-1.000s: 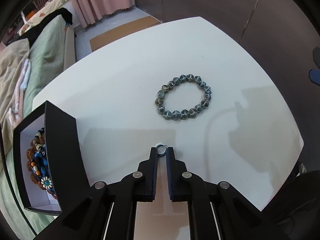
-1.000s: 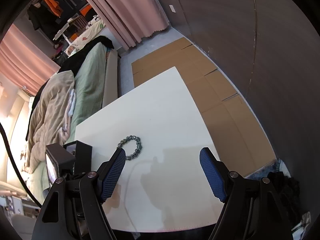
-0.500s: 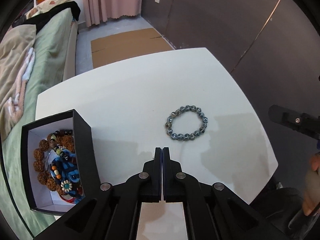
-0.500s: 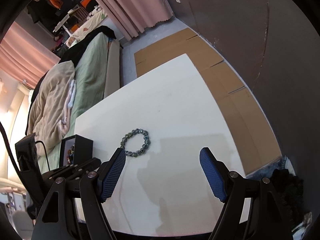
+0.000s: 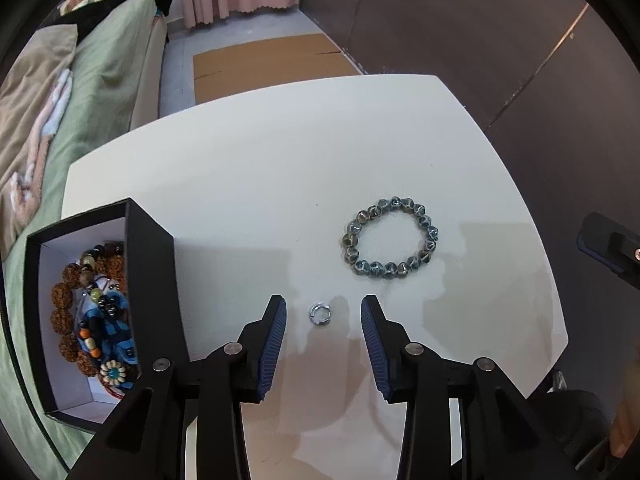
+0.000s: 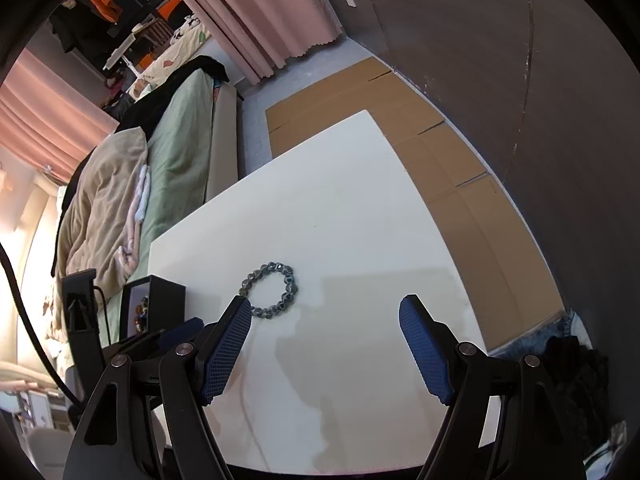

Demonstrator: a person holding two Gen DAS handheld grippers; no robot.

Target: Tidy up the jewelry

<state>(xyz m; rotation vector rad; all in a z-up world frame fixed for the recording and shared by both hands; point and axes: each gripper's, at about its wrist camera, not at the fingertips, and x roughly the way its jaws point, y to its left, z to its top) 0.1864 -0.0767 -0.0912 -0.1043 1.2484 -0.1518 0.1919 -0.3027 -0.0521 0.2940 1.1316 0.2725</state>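
White tabletop point(image 5: 248, 184) fills the left wrist view, and there on it, between the blue ribbed pads of the left gripper point(image 5: 323, 316), lies a small silver ring point(image 5: 320, 314). The jaws have just been opening, and they stand partly apart now, neither pad touching the ring, which rests flat on the table with clear gaps on both sides. Nothing is gripped.

Up and to the right of the ring sits a blue-grey beaded bracelet point(image 5: 390, 238), laid out in an open loop, well apart from the pads. Over on the left, at the table's edge, an open black box point(image 5: 150, 280) with a white lining holds a heap of jewelry point(image 5: 94, 312): brown beaded strands, a blue piece, a flower-shaped charm.

Switch to the right wrist view: the right gripper point(image 6: 326, 330) hangs above the table with its jaws spread wide and nothing between them. The same bracelet point(image 6: 272, 290) lies just beyond its left pad, the black box point(image 6: 160, 304) further left.

Beyond the table, a bed with a green cover point(image 5: 100, 80), pink curtains point(image 6: 256, 16) and flattened cardboard on the floor point(image 5: 264, 60).
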